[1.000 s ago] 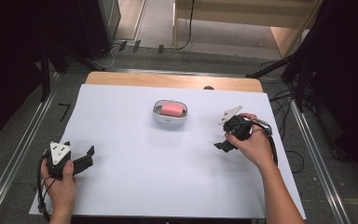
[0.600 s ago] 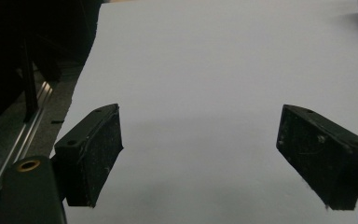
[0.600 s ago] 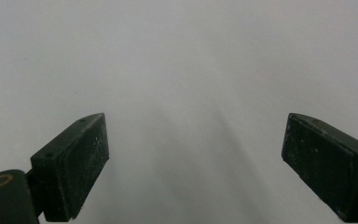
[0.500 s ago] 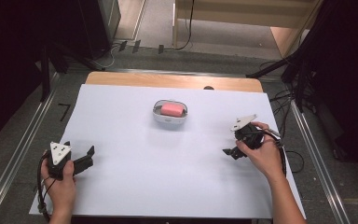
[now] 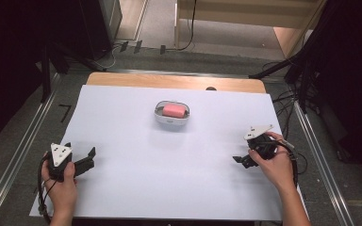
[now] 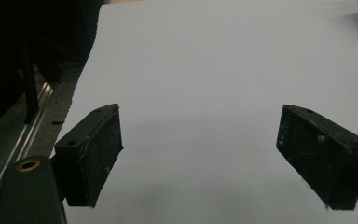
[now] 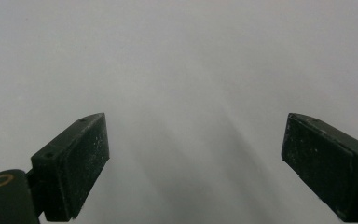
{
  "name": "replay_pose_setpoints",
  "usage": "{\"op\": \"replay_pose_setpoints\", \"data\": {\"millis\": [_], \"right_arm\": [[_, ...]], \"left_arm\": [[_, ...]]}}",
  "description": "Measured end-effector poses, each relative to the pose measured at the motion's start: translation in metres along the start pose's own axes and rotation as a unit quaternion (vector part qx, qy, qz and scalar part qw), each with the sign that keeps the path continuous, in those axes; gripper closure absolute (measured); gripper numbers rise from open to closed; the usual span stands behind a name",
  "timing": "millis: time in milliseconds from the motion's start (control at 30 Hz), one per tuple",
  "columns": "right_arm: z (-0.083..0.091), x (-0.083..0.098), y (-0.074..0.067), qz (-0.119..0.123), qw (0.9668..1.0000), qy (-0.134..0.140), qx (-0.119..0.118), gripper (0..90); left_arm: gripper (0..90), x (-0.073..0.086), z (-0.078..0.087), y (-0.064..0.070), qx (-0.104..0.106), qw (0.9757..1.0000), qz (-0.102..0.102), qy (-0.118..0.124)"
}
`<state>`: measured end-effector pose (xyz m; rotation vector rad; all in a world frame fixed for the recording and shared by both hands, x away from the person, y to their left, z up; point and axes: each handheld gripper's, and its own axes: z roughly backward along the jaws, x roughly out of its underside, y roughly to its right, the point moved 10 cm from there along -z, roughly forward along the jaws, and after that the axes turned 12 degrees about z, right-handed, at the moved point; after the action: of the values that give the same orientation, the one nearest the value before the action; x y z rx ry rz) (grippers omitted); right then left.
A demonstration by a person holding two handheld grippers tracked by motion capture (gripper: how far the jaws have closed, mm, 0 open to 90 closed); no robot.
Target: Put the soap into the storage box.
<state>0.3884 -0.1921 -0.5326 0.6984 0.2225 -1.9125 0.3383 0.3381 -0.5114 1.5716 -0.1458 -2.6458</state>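
The pink block (image 5: 175,110) in the small bowl (image 5: 159,116) looks soft and light, maybe a sponge; pinch its long sides. Left gripper (image 5: 88,158) and right gripper (image 5: 239,160) gape wide, empty.

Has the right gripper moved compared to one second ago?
Yes. In the high view the right gripper has drawn back toward the person's side and rightward, farther from the bowl, which stayed put.

Pink block (image 5: 175,110) — lying in grey bowl (image 5: 171,119).
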Motion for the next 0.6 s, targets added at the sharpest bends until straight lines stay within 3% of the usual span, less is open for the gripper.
{"op": "replay_pose_setpoints", "data": {"millis": [233, 600], "right_arm": [[0.005, 0.018, -0.003, -0.019, 0.9997, 0.011, 0.012, 8.1], [0.017, 0.041, -0.007, -0.056, 0.9968, 0.054, 0.02, 8.2]], "left_arm": [[15.0, 0.0, 0.0, 0.0, -0.001, 1.0, -0.002, 0.0], [15.1, 0.0, 0.0, 0.0, -0.001, 1.0, -0.003, 0.0]]}}
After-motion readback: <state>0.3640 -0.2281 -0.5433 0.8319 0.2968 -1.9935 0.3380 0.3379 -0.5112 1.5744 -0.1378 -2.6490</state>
